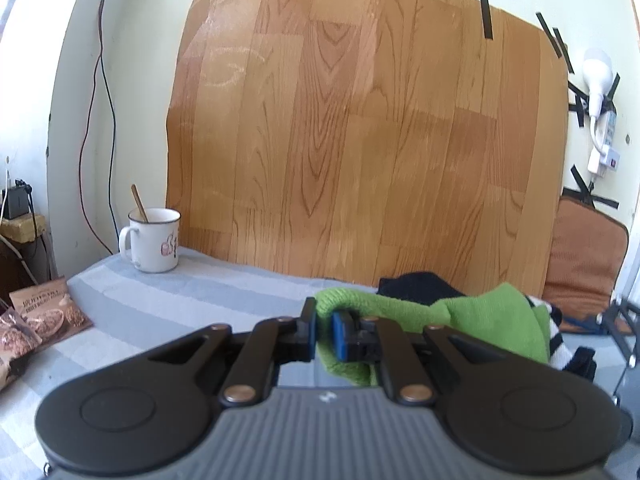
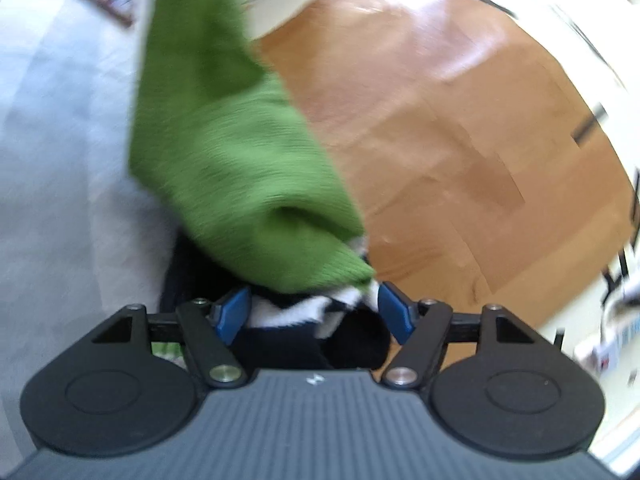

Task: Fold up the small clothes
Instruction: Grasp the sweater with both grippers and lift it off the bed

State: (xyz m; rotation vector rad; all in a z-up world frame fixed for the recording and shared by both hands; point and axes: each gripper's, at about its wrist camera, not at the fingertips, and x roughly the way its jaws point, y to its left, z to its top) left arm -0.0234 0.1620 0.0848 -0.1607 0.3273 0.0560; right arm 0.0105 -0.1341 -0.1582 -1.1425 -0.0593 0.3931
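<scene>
The green knitted garment (image 1: pixel 492 312) lies over a small heap at the right of the grey striped cloth (image 1: pixel 168 304) that covers the table, with one corner pulled out to the left. The left gripper (image 1: pixel 323 330) has its blue pads pinched shut on that corner. Under the green lie a black-and-white striped piece (image 1: pixel 554 338) and a dark garment (image 1: pixel 420 286).

The right gripper (image 2: pixel 314 312) has its fingers wide apart; striped fabric sits between them, but the pads do not seem to press on it, and the green edge lies just beyond them.

To do this step well, I would say the right gripper should close on the green edge alone, not the striped piece below, and then both should draw the garment taut and clear of the heap before laying it flat.

Only the left wrist view shows the white enamel mug (image 1: pixel 152 242) with its wooden stick at the far left, the snack packets (image 1: pixel 44 316), and the wood-pattern sheet (image 1: pixel 360 128) taped to the wall. The right wrist view, blurred, alone shows the green fabric (image 2: pixel 224 152) stretching away, and the stripes beneath it.
</scene>
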